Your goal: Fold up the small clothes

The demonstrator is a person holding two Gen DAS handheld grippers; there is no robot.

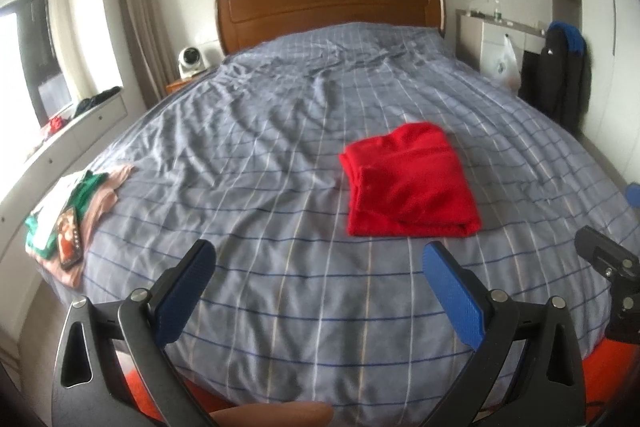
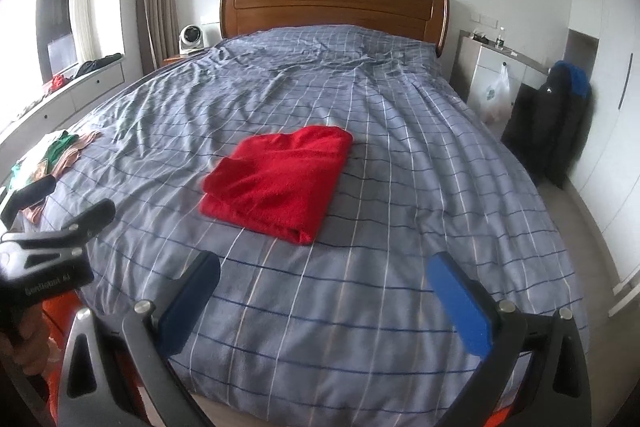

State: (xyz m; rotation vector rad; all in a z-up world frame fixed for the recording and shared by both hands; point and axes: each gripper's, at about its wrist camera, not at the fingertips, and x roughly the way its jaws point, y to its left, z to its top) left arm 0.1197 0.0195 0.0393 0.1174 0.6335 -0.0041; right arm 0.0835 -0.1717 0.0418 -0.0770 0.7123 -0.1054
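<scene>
A red garment [image 1: 410, 183] lies folded into a rectangle on the blue checked bed cover [image 1: 248, 163]; it also shows in the right wrist view [image 2: 280, 179]. My left gripper [image 1: 320, 255] is open and empty, held above the near edge of the bed, short of the garment. My right gripper [image 2: 324, 267] is open and empty, also short of the garment. The left gripper's body shows at the left of the right wrist view [image 2: 60, 243]. A pile of unfolded pink, green and white clothes [image 1: 80, 203] lies at the bed's left edge.
A phone [image 1: 69, 235] lies on the clothes pile. A wooden headboard [image 1: 328, 7] stands at the far end. A white fan [image 1: 191, 61] sits on the left nightstand. A white cabinet [image 2: 492, 75] and dark hanging jackets [image 2: 560, 123] stand on the right.
</scene>
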